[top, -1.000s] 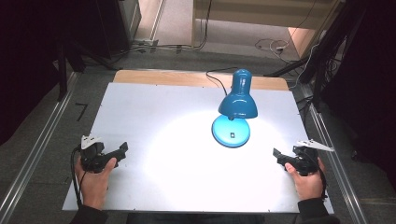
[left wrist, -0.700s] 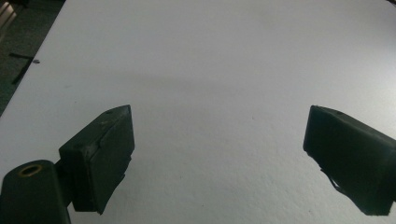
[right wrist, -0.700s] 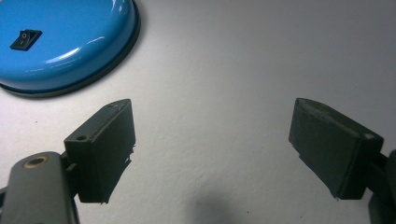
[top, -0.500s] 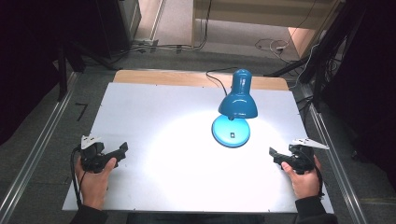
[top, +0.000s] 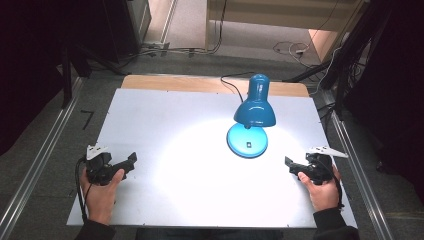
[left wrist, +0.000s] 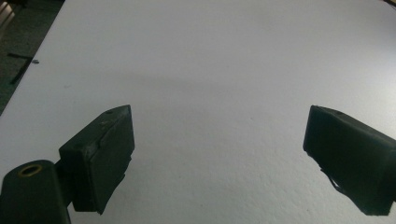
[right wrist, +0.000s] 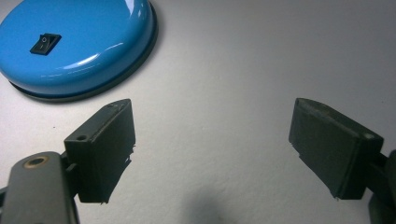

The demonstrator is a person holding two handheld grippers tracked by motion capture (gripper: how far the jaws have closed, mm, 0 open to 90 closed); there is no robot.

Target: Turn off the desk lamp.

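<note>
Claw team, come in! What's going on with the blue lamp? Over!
Left claw open, empty. Right claw open, empty, near the lamp base. Blue lamp upright, lit, untouched. Nothing in the way.

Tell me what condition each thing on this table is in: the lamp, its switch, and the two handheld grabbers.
Blue desk lamp: upright, lit, throwing a bright pool on the white table.
Rocker switch: on the lamp's round base; its position is too small to read.
Left gripper: jaws open, nothing between them.
Right gripper: jaws open, nothing between them, near the lamp's base.
</note>
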